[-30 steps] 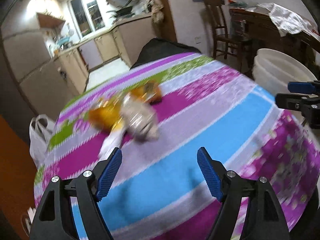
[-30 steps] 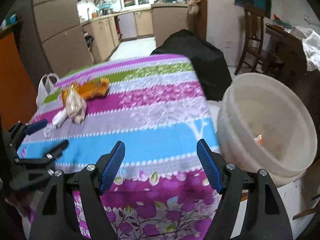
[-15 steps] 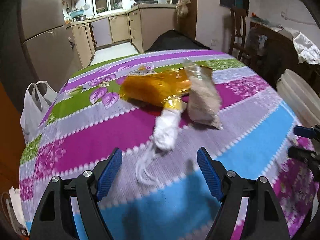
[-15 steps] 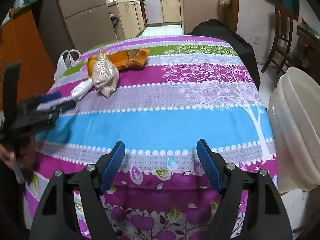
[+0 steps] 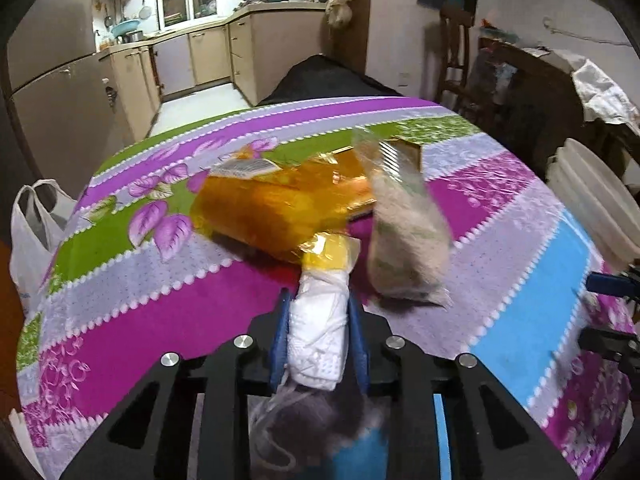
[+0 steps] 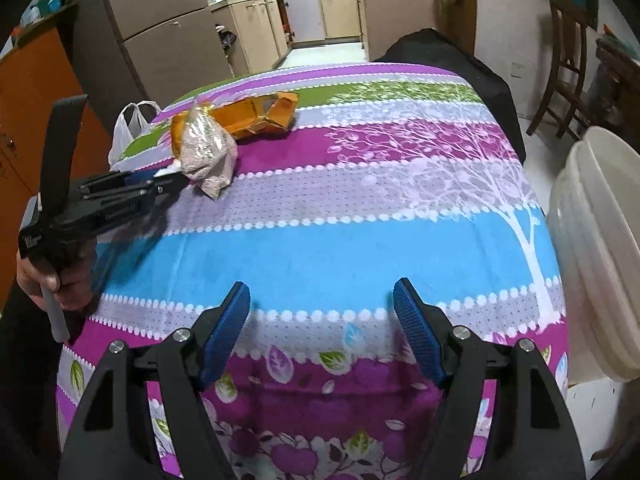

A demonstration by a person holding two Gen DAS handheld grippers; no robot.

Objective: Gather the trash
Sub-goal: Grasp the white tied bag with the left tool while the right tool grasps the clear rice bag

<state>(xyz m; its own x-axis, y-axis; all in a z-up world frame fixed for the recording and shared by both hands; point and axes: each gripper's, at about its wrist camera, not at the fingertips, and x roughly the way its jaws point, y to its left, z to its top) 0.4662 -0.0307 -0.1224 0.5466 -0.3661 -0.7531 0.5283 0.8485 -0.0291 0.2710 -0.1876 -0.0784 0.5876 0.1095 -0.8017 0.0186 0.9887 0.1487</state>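
My left gripper [image 5: 318,320] is shut on a white crumpled wrapper [image 5: 318,332] lying on the striped tablecloth [image 5: 160,300]. Just beyond it lie an orange plastic packet [image 5: 272,208] and a clear bag of beige grains [image 5: 404,236]. In the right wrist view the left gripper [image 6: 160,188] reaches the same pile, with the grain bag [image 6: 206,152] and orange packet [image 6: 256,116] beside it. My right gripper [image 6: 322,332] is open and empty above the near edge of the table.
A white plastic bin [image 6: 596,248] stands to the right of the table, also seen in the left wrist view [image 5: 596,204]. A white carrier bag [image 5: 32,236] hangs at the left. Wooden chairs [image 6: 568,64] and kitchen cabinets [image 6: 256,28] lie beyond.
My left gripper has moved forward to the pile and shut on the white wrapper. My right gripper stays open and has barely moved.
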